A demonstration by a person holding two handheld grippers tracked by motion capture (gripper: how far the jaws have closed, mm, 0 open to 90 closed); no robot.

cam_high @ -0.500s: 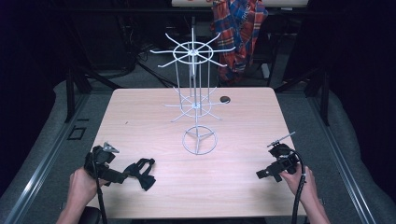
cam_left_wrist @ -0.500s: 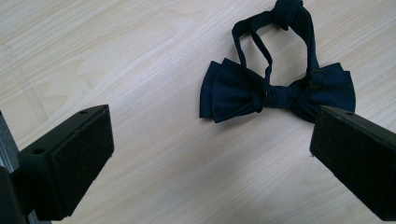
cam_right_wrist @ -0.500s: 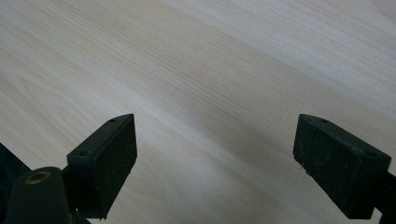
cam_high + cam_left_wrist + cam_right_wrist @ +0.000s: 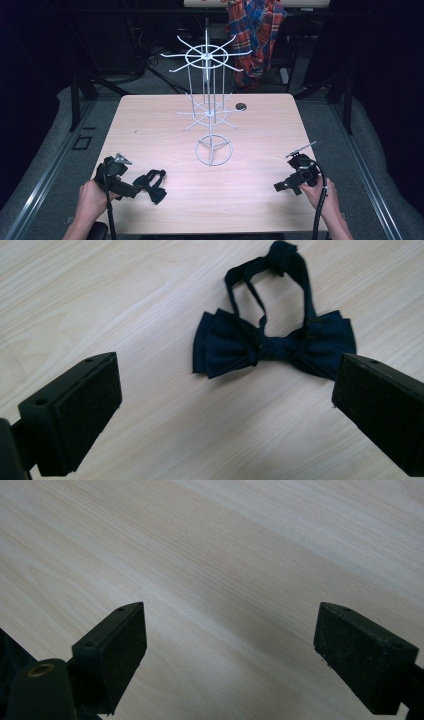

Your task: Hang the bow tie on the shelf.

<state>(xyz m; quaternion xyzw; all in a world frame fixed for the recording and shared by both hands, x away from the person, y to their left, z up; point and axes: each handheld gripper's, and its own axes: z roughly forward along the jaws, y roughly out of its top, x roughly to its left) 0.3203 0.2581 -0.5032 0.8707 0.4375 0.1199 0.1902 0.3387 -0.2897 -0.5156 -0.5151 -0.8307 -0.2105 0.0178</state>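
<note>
A dark navy bow tie (image 4: 270, 342) with its neck strap looped behind it lies flat on the light wooden table (image 4: 165, 125), near the front left (image 4: 154, 186). My left gripper (image 4: 225, 385) hovers just short of it, open wide, with the tie ahead of the jaws and nothing between them. In the high view the left gripper (image 4: 136, 189) sits just left of the tie, held in a hand. My right gripper (image 4: 281, 186) rests at the front right, pointing inward. It stands open (image 4: 230, 625) over bare wood.
A white wire display rack (image 4: 209, 85) with two tiers of radiating hooks stands on a ring base (image 4: 213, 150) at the table's middle. A small dark round disc (image 4: 241, 106) lies behind it. A plaid cloth (image 4: 257, 30) hangs beyond the far edge.
</note>
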